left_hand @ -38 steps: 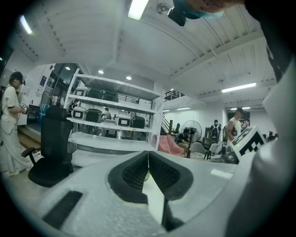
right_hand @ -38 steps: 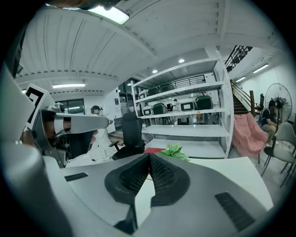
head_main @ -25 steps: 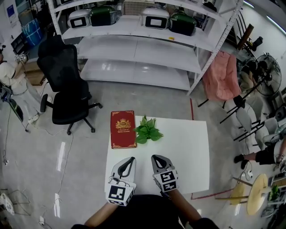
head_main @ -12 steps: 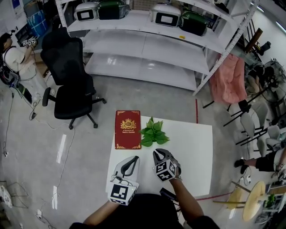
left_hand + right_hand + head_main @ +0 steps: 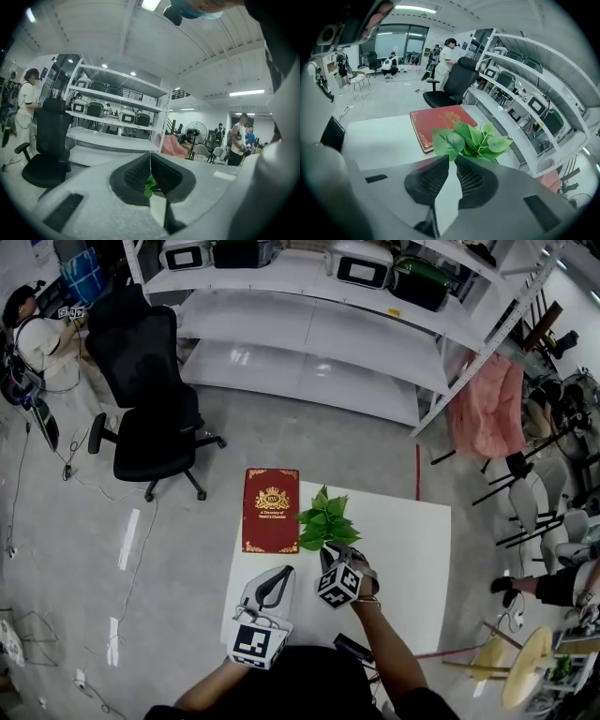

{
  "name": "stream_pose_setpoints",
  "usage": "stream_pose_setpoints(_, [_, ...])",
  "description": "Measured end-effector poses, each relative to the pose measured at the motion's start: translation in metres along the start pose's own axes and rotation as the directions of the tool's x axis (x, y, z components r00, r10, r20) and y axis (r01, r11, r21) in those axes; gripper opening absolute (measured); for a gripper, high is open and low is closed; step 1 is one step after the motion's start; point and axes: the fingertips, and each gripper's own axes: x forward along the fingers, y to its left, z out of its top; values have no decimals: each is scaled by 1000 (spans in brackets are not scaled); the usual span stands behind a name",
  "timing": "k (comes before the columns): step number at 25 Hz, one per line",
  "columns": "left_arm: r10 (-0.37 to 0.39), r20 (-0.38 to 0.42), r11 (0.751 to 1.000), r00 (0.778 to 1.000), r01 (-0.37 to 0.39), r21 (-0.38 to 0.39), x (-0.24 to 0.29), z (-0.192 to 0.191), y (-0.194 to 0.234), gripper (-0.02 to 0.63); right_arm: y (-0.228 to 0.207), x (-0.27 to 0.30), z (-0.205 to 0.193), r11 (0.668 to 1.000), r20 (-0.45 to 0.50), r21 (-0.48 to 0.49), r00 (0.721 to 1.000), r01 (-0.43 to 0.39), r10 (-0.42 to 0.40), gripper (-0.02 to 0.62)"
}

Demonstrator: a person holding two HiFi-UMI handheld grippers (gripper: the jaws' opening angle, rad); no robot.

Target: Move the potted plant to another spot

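Note:
A small potted plant (image 5: 326,519) with broad green leaves stands on the white table (image 5: 403,559), just right of a red book (image 5: 271,510). Its pot is hidden under the leaves. My right gripper (image 5: 330,550) reaches up to the plant's near side, its tips at the lowest leaves. In the right gripper view the plant (image 5: 473,138) fills the space just beyond my right gripper (image 5: 453,158), whose jaws stand together with nothing between them. My left gripper (image 5: 277,574) rests nearer the table's front edge, shut and empty; my left gripper (image 5: 150,157) shows a sliver of green behind its pads.
The red book (image 5: 438,119) lies flat left of the plant. A black office chair (image 5: 150,418) and white shelving (image 5: 309,343) with appliances stand beyond the table. A pink cloth (image 5: 487,409) hangs at the right. A small dark object (image 5: 352,648) lies by the table's front edge.
My right gripper has moved forward across the table to the plant's near side. The left gripper has stayed near the front edge. The plant and book have not moved.

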Motion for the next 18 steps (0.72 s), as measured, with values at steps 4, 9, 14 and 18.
stream_pose_setpoints(4, [3,-10,1000,1000,-3,-7,6,-2,5,18,-4,16,-2,999,-39,-42,999,-16,15,18])
stream_pose_setpoints(9, [10,-22,1000,1000,-10,-18,10,-6,13,18,-3,34,-7,995,-90,-90,995,-48,40,57])
stream_pose_setpoints(14, [9,-29,1000,1000,-10,-27,16,-8,19,18,-4,39,-1,987,-103,-155,994,-49,33,60])
stream_pose_setpoints(18, [7,-31,999,999,-8,-31,19,-9,21,19,0,37,-1,975,-127,-206,991,-78,52,60])
